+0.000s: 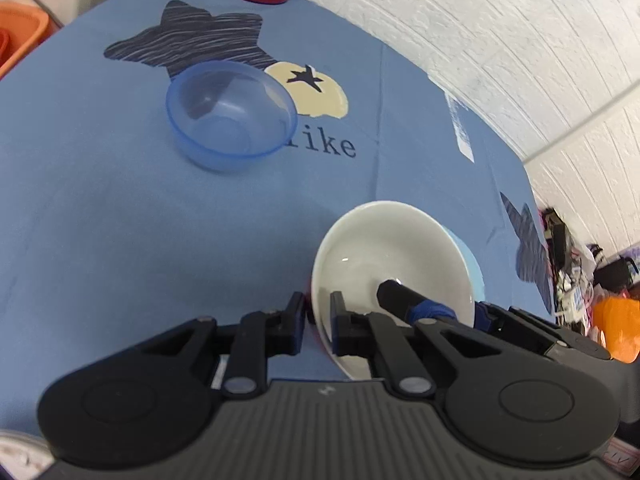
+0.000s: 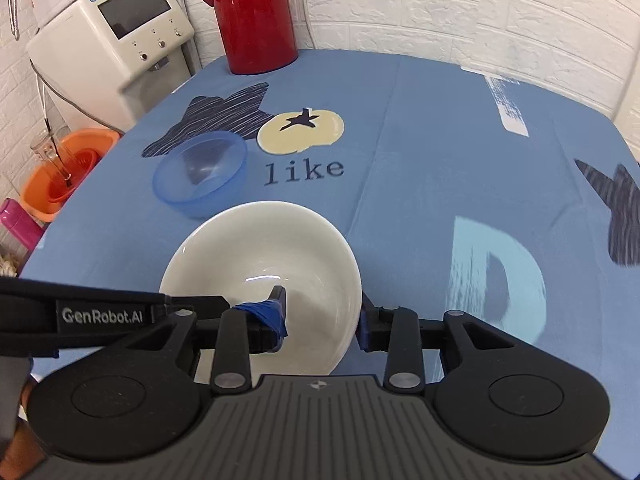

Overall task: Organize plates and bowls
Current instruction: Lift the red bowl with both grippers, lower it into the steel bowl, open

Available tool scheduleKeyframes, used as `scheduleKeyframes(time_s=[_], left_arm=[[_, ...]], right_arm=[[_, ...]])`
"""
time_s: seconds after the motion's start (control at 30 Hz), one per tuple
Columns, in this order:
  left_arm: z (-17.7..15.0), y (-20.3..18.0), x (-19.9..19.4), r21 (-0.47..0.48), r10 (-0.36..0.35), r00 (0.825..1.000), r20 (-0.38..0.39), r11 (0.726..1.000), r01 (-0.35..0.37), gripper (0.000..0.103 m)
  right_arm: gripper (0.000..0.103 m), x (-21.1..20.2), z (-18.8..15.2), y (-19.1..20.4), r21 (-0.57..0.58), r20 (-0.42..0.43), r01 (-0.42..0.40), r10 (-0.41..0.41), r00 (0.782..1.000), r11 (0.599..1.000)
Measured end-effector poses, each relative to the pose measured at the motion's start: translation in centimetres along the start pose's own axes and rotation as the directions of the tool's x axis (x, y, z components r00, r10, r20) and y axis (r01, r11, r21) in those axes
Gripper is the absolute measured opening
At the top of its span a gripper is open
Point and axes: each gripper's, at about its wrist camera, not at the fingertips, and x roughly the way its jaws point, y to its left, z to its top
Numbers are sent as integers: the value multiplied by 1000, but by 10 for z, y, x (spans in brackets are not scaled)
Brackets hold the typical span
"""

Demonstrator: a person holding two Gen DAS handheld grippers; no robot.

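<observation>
My left gripper [image 1: 318, 316] is pinching the rim of the white bowl [image 1: 384, 256]. One finger sits outside the bowl's wall and the other sits inside it, and both press on the thin edge. In my left camera the bowl looks tipped, with its open side facing me.

My right gripper [image 2: 322, 312] has the same white bowl [image 2: 264, 256] by another part of its rim. One finger [image 2: 276, 312] is inside the bowl, with blue tape wrapped round it. The other finger is outside, against the wall. So both my tools grip this one bowl together. In my left camera I see the right tool's taped finger poking into the bowl. In my right camera the left tool comes in from the left side as a black bar with white letters on it.

The white bowl is over the blue tablecloth [image 2: 420, 120], close to me. I cannot tell if its bottom touches the cloth.

A little farther back sits a see-through blue bowl [image 2: 200, 172]. It stands upright on the cloth, apart from the white bowl. It rests partly on a dark striped star shape, next to a cream fruit picture and the word "like".

At the far edge of the table stands a red jug [image 2: 254, 16]. Past the table's left side I see a white machine [image 2: 108, 36] with a screen and an orange tub [image 2: 68, 168] lower down.
</observation>
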Motion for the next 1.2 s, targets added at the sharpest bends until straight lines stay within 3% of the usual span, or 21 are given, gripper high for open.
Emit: scheduleKeyframes(time_s=[0.3, 0.47, 0.7, 0.97, 1.03, 1.2], left_arm=[[-70, -21, -74, 110, -53, 998, -34, 992, 56, 3], [-118, -31, -92, 175, -70, 996, -58, 981, 79, 3], [-165, -32, -70, 227, -27, 991, -128, 972, 56, 2], [-177, -40, -44, 254, -5, 988, -155, 966, 45, 3], [-176, -41, -44, 257, -8, 988, -154, 965, 48, 7], [-166, -44, -60, 279, -45, 993, -109, 958, 74, 37]], right_arm=[[21, -91, -64, 21, -6, 47, 45, -45, 998, 999], [21, -117, -108, 19, 40, 46, 69, -71, 996, 997], [21, -106, -158, 2, 136, -18, 68, -66, 998, 988], [22, -94, -170, -13, 158, -33, 77, -73, 997, 984], [22, -95, -170, -14, 152, -28, 90, -87, 996, 984], [20, -104, -166, -22, 177, 4, 76, -78, 997, 981]])
